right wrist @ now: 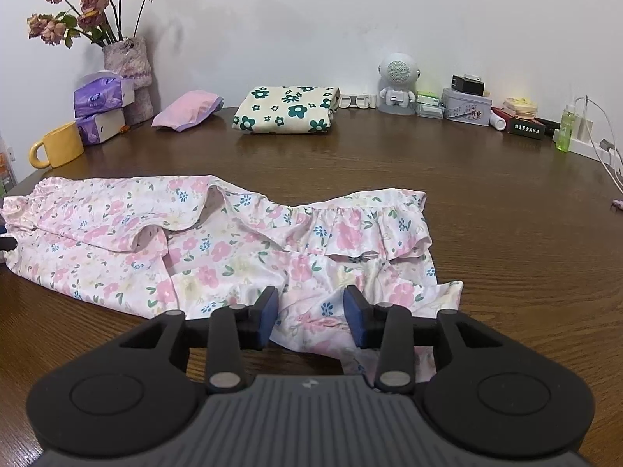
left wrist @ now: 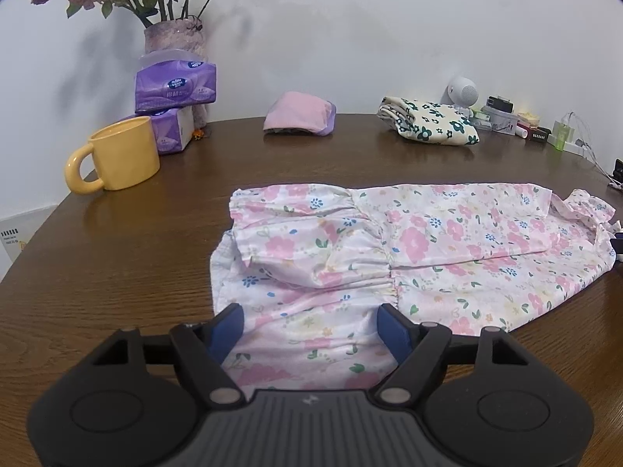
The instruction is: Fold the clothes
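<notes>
We hold our left hand-held gripper (left wrist: 311, 325) tipped down and forward. Its two blue pads (left wrist: 227, 330) stand wide apart and squeeze nothing. We hold our right hand-held gripper (right wrist: 313, 317) tipped down the same way. Its blue pads (right wrist: 268, 317) stand closer together, with a gap between them, and they do not pinch anything. We cannot see our hands or arms in either view.

A yellow mug (left wrist: 122, 153) stands beside stacked tissue packs (left wrist: 175, 87) and a vase (left wrist: 174, 37); a speaker (right wrist: 398, 81) stands by the wall.
</notes>
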